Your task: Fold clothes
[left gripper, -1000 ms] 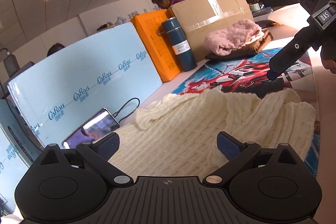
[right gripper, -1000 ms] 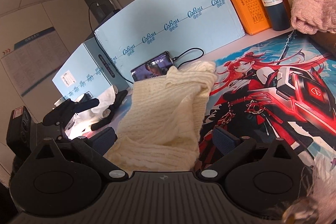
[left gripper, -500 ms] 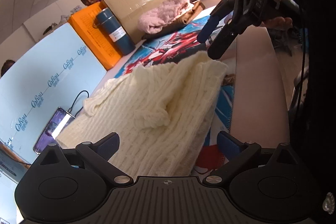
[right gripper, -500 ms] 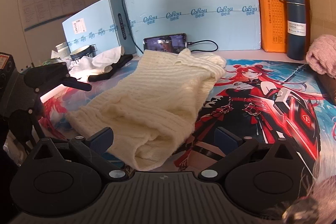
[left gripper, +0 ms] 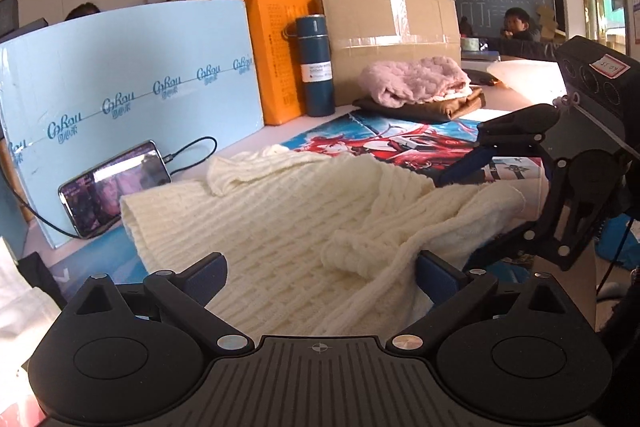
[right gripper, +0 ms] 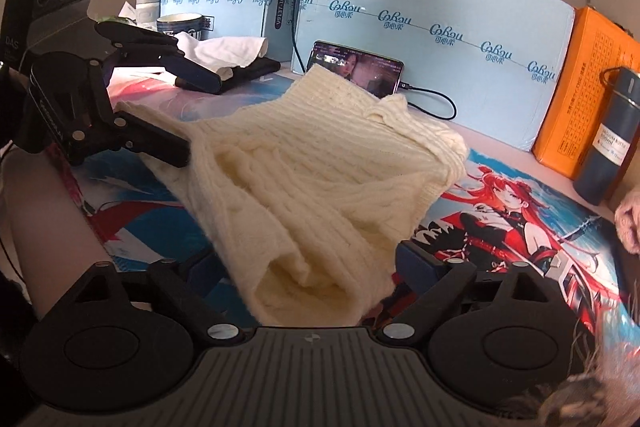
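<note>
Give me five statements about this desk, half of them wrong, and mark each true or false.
1. The cream knit sweater lies partly on the printed mat. True.
2. The phone is unplugged. False: a cable runs into it.
3. The blue bottle lies on its side. False: it stands upright.
4. A pink knit garment sits on a brown folded one. True.
5. The left tongs are shut. False: their jaws stand wide apart, sweater between them.

Phone (left gripper: pixel 114 183); flask (left gripper: pixel 316 65); orange box (left gripper: pixel 276 55); cardboard box (left gripper: pixel 390 31).
</note>
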Demonstrator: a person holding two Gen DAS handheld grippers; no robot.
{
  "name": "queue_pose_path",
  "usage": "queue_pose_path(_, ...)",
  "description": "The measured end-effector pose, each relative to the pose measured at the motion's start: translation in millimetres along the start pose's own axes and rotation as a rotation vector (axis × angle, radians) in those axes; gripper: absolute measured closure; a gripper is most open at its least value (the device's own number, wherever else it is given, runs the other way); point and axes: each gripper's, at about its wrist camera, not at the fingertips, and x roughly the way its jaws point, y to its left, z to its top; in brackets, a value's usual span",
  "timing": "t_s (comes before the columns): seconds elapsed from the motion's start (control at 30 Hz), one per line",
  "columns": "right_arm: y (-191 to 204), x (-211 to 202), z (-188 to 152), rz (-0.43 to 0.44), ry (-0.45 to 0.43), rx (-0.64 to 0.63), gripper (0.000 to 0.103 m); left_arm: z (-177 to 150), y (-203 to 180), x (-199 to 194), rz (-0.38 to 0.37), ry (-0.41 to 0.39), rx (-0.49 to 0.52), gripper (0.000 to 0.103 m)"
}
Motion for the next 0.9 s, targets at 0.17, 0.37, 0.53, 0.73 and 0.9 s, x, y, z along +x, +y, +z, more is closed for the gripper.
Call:
queue_pose_path(0.17,-3,-1,5,0.026,-0.059,-0.038,0.055,-4,-11,-15,-0.114,-0.011,0.050,0.002)
queue_pose_path(0.37,-5,-3,9,0.024,-0.095,-0.027,0.061,-16,-23,-4,0.055,0.100,0.208,0.004)
queue_pose_path(0.53,4,0,5,0.003,-0.043,-0.068,0.030,-17,-3,-2,-0.002,0.081,0.110,0.066)
queue_pose_path(0.73,3,-4,1,0.051,0.000,-0.058,0.080,-16,-15,-13,-0.070,0.054,0.142,0.085)
queue_pose_path(0.9,-6,-35,6,0.176,-0.044,0.012,0.083,-13,-18,-38,-0.190,-0.020,0.088,0.085)
